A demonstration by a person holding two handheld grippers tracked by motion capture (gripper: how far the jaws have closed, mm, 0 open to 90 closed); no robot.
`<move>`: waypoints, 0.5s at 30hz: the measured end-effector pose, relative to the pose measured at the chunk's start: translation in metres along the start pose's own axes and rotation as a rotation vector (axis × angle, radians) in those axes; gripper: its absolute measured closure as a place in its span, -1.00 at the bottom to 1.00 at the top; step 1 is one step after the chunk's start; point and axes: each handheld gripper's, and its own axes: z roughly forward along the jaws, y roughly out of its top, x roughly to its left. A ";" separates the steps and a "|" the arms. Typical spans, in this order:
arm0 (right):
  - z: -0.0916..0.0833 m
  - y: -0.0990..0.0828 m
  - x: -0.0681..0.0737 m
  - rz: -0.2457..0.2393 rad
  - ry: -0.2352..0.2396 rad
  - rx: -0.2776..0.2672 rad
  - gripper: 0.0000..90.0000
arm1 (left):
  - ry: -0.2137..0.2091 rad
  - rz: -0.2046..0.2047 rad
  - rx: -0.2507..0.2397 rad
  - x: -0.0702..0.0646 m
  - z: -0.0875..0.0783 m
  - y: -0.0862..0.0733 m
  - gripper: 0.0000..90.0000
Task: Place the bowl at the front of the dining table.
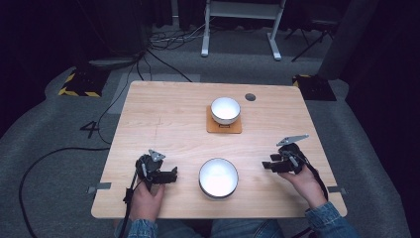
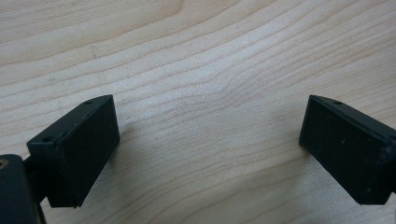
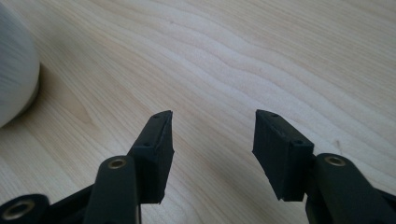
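We noted two white bowls on the surface. The near bowl [image 1: 218, 178] sat close to the near edge, about midway along it; the far bowl [image 1: 225, 109] stood on a brown mat [image 1: 224, 126] toward the far edge, right of centre. The two were well apart.

The left hand-held gripper [image 1: 172, 175] lay low near the near-left corner, its jaws spread wide over bare wood, nothing between them. The right hand-held gripper [image 1: 268, 163] sat to the right of the near bowl, jaws part-spread and empty, aimed toward it; in the right gripper view the bowl's pale wall [image 3: 14, 74] showed off to the left of the jaws, not between them.

Risks as we judged them:
- Neither gripper was lined up on the rim, so closing there would pinch air or clip the wall and shove the near bowl across the smooth wood toward the near edge.
- The wall looked round and glossy; a grip from one side alone might slip or tip it.
- Carried to the far bowl, it could knock that one off its mat.
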 end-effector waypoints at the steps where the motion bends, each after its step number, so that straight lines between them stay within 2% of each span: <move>1: 0.004 -0.004 0.002 -0.001 -0.007 0.005 0.07 | -0.001 0.000 0.001 0.000 0.000 0.000 -0.89; 5: 0.008 -0.008 0.003 0.004 -0.003 0.009 0.07 | -0.001 0.000 0.001 0.000 0.000 0.000 -0.89; 9: 0.013 -0.015 0.007 -0.006 -0.020 0.008 0.05 | 0.000 0.000 0.000 0.000 0.000 0.000 -0.89; 15: 0.022 -0.026 0.013 -0.011 -0.026 -0.013 0.06 | 0.000 0.000 0.000 0.000 0.000 0.000 -0.89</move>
